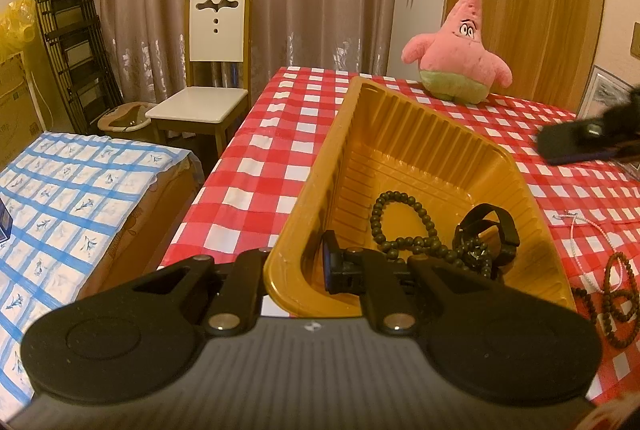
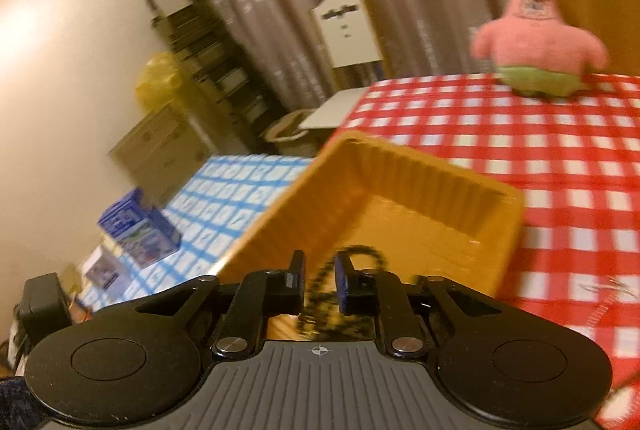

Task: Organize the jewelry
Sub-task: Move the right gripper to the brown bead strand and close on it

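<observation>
An orange plastic tray (image 1: 404, 133) lies on the red checked table. It holds a dark bead necklace (image 1: 400, 226) and a black watch (image 1: 490, 230). My left gripper (image 1: 296, 262) is shut on the tray's near left rim, one finger inside and one outside. A brown bead bracelet (image 1: 618, 306) and a thin pale chain (image 1: 580, 234) lie on the cloth to the tray's right. In the blurred right wrist view, my right gripper (image 2: 320, 282) hangs over the tray (image 2: 404, 189) with a narrow gap between the fingers. A dark bead string (image 2: 336, 294) shows in that gap.
A pink star plush (image 1: 460, 49) stands at the table's far edge. A dark phone (image 1: 576, 145) lies at the right. A white chair (image 1: 212, 69) and a blue checked surface (image 1: 60, 197) with small boxes (image 2: 140, 230) are to the left.
</observation>
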Tool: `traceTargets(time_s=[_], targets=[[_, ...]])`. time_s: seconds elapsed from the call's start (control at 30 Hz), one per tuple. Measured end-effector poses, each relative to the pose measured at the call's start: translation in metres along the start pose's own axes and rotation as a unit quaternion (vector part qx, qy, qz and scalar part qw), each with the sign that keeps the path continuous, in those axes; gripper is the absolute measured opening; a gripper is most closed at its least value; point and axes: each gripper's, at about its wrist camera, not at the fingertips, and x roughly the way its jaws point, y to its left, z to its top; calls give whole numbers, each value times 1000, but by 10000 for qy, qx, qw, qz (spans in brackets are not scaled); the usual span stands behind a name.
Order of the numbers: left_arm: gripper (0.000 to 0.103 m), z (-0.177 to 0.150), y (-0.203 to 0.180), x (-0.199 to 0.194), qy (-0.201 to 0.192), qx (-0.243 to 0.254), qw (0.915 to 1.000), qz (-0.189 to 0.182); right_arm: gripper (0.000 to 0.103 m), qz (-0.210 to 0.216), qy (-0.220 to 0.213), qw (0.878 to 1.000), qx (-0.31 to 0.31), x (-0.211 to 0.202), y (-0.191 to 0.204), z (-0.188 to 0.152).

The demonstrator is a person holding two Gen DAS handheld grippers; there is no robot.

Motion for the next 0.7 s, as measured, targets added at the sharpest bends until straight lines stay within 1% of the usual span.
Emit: traceTargets(time_s=[0.03,0.1,0.23,0.4,0.53,0.7], targets=[[10,0,0,0,2,-5,10000,1,21,-100,-36,9999,45,-7,-5,-1],[10,0,0,0,-1,-10,10000,-2,28,-328,-116,9992,178,-23,-18,-6],[10,-1,1,1,-2,5,10000,0,35,-776,-286,9952,521,-57,-46,-17],[11,-1,1,1,-5,17,10000,4,37,-1430,-435,9846,908,-101,-81,-33],[11,-1,1,2,-12,55,10000,12,38,-1923,-423,9746,1070,-128,-101,-46],[11,0,1,2,-25,80,10000,25,38,-2297,-347,9647,1236,-152,-116,-66]])
